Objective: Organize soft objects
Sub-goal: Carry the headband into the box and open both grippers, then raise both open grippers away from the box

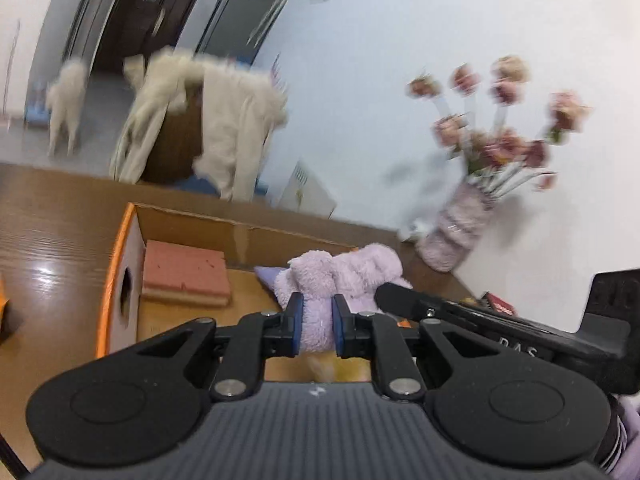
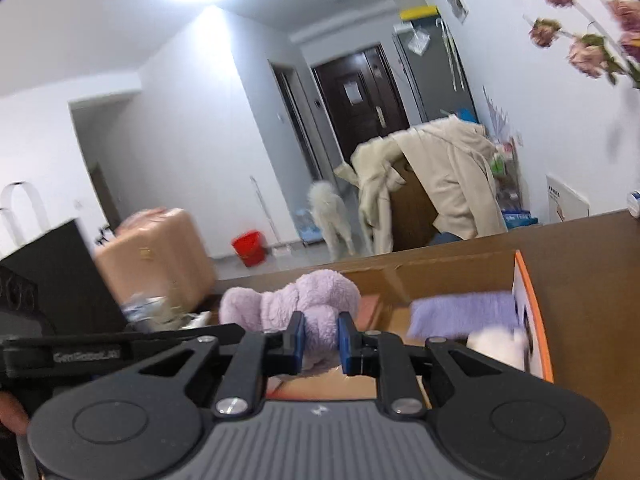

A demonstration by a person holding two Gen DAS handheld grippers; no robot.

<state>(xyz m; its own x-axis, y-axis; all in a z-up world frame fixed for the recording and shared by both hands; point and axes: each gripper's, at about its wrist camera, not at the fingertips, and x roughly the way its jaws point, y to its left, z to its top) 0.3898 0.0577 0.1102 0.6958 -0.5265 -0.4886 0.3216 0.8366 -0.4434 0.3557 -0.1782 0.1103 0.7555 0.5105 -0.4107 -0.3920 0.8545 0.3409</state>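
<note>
A fluffy lilac plush toy hangs between both grippers above an open cardboard box with an orange edge. My left gripper is shut on one end of the plush, its blue pads pressing the fabric. My right gripper is shut on the other end of the same lilac plush toy. Inside the box lie a pink folded cloth, a purple cloth and something white and fluffy. The right gripper's black body shows at the right of the left wrist view.
The box stands on a brown wooden table. A lilac vase of dried pink flowers stands by the wall at the table's far side. Beyond the table are a chair draped with a beige coat, a white dog, a red bucket and a pink suitcase.
</note>
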